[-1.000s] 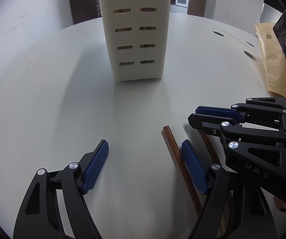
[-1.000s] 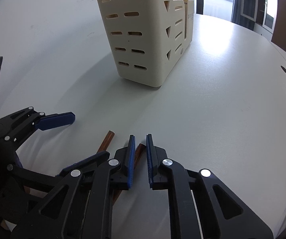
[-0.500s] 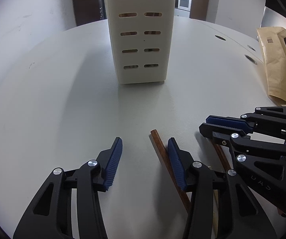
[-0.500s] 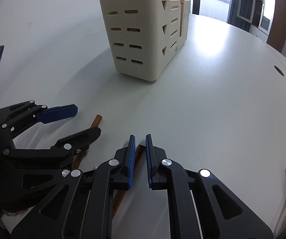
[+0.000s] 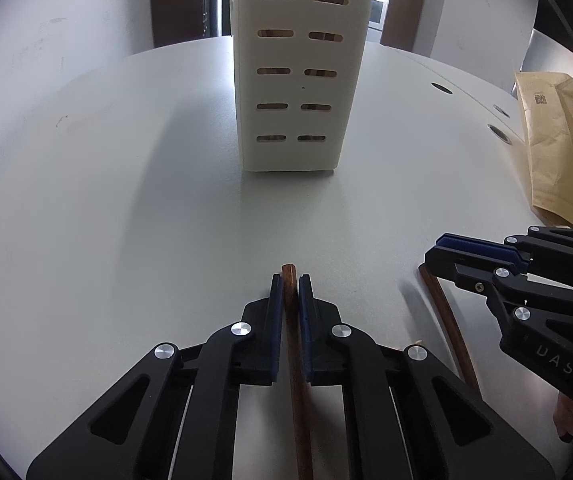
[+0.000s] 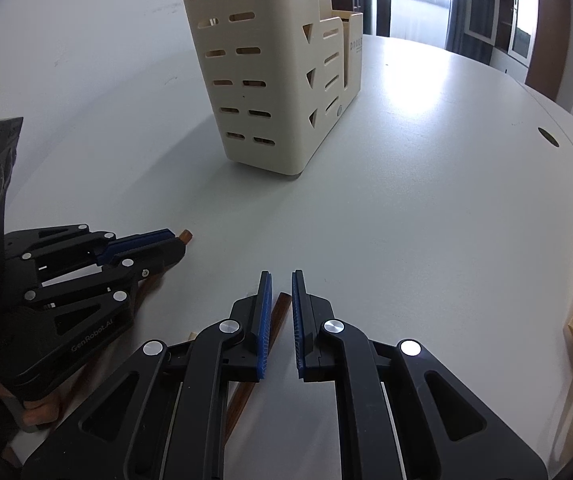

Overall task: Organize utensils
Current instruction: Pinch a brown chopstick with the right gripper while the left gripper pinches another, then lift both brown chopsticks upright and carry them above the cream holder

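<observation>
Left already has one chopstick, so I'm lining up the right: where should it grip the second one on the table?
Grip the second chopstick near its far end, which lies flat under the right hand-held gripper. Come straight down, one finger on each side of the thin shaft; its near end is hidden.

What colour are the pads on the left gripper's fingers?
Blue pads on black fingers, clearest in the left wrist view, closed on the brown chopstick.
</observation>
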`<state>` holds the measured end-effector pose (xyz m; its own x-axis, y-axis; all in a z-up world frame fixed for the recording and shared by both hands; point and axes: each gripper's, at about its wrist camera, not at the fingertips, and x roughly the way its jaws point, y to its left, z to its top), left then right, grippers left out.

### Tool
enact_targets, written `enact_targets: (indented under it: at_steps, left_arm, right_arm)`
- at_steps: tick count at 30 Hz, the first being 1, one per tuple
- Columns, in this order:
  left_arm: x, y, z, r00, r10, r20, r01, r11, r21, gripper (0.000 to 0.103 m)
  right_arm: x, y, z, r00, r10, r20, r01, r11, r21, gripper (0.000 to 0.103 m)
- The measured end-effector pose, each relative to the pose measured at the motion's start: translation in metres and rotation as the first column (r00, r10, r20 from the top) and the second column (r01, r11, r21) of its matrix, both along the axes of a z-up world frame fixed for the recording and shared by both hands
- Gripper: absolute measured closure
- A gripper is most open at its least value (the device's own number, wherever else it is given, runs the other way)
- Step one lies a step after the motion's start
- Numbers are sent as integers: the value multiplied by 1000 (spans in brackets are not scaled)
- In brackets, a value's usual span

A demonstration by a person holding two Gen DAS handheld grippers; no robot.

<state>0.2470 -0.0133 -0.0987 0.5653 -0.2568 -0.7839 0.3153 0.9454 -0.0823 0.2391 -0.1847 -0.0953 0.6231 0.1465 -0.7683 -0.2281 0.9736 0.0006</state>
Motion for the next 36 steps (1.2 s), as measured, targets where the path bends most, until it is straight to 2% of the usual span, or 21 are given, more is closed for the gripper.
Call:
enact_targets:
  at_steps: [6, 8, 14, 21, 26, 32, 36]
  left_arm:
    - [2, 4, 0, 1000, 6, -17, -7, 1000, -25, 96]
    - [2, 7, 0, 1000, 8, -26, -9, 999, -36, 96]
    - [0, 16, 13, 1000, 20, -5, -21, 998, -67, 96]
    - [-10, 27, 41, 997, 24, 69, -18, 996, -88, 96]
    - [-20, 34, 68, 991, 31, 134, -18, 995, -97, 96]
    - [-35, 38, 98, 978, 33, 204, -9, 993, -117, 96]
    - [-43, 38, 117, 971, 27, 236, 4, 991, -132, 96]
  right_arm:
    - [-3, 5, -7, 1000, 16, -26, -16, 1000, -15, 90]
    - [-3, 5, -8, 1000, 18, -18, -19, 1000, -18, 92]
    - [-4, -3, -9, 1000, 16, 12, -17, 998, 54, 95]
    - [-25, -30, 46, 977, -13, 213, -33, 977, 211, 95]
    - [-43, -49, 76, 949, -47, 311, -45, 959, 281, 95]
    - [-62, -54, 106, 912, -69, 405, -71, 945, 320, 95]
    - [-73, -55, 125, 876, -75, 477, -101, 938, 332, 95]
